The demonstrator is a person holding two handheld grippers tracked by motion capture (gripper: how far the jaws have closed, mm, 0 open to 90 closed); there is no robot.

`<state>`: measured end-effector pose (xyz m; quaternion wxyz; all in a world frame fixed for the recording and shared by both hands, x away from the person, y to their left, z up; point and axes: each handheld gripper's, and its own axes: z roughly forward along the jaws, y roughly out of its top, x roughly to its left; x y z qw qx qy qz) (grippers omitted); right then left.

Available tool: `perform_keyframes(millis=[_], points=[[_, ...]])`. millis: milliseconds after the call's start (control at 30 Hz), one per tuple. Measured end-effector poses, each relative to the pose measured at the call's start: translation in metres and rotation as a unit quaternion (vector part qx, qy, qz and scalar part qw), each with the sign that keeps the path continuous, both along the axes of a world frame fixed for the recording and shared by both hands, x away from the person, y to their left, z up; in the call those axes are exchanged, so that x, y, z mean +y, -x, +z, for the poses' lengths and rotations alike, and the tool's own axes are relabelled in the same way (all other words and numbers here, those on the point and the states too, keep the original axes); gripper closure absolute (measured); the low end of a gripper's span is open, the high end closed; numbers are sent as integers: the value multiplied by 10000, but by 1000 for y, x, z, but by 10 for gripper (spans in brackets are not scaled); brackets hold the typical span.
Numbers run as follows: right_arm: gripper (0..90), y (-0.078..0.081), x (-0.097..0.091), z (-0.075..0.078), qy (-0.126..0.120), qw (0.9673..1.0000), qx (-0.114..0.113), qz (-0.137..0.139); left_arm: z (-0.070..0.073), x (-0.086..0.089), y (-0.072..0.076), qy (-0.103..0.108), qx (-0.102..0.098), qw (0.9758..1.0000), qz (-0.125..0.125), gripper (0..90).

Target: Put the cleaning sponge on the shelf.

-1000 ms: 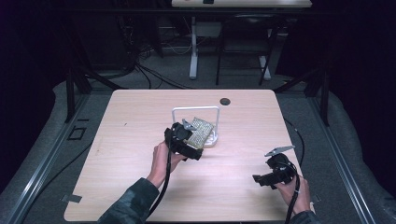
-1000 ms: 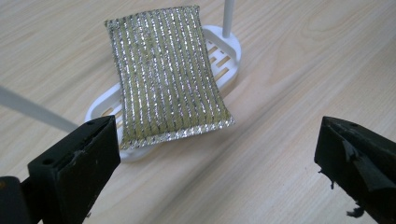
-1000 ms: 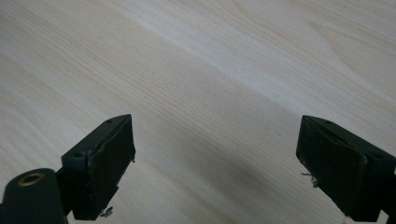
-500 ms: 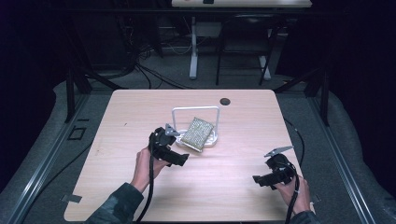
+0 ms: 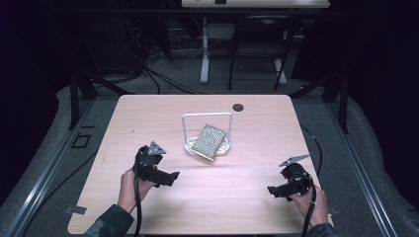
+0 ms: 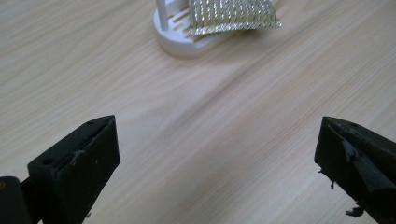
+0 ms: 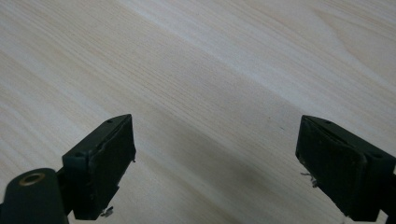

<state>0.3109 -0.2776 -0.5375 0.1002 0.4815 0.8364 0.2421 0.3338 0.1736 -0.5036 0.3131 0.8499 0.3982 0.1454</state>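
A glittery silver pad (image 5: 208, 141) leans tilted in a small white rack (image 5: 189, 146) with a white frame arch, near the table's middle. In the left gripper view the pad (image 6: 232, 16) and the rack's base (image 6: 187, 44) lie at the top, well beyond the jaws. My left gripper (image 5: 172, 177) is held low at the table's left front, open and empty; its jaws stand wide apart (image 6: 215, 158). My right gripper (image 5: 272, 191) rests near the front right, also open with nothing between its fingers (image 7: 217, 163), over bare wood.
The light wooden table (image 5: 148, 113) has a dark round hole (image 5: 238, 107) near its far edge. Black stands, cables and another table's legs sit on the floor beyond. Metal rails run along both sides of the table.
My left gripper let go of the silver pad, which now leans in the rack, and drew back to the left front. The right gripper barely moved.
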Motion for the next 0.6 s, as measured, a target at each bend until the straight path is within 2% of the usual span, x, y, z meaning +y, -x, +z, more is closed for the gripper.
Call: perform_keyframes(millis=[200,333,367,400,600], points=[[113,0,0,0,69,10000,43,27,-10,19,9,5,25,10000,39,0],[113,-1,0,-1,62,10000,48,58,-20,35,15,-19,91,9996,276,0],[113,-1,1,-1,64,10000,43,56,-20,35,15,-19,91,9996,276,0],[113,-1,1,-1,58,10000,38,63,-24,38,15,-2,185,9994,309,0],[114,-2,0,-2,45,9999,73,88,-27,39,7,-32,219,9992,330,0]])
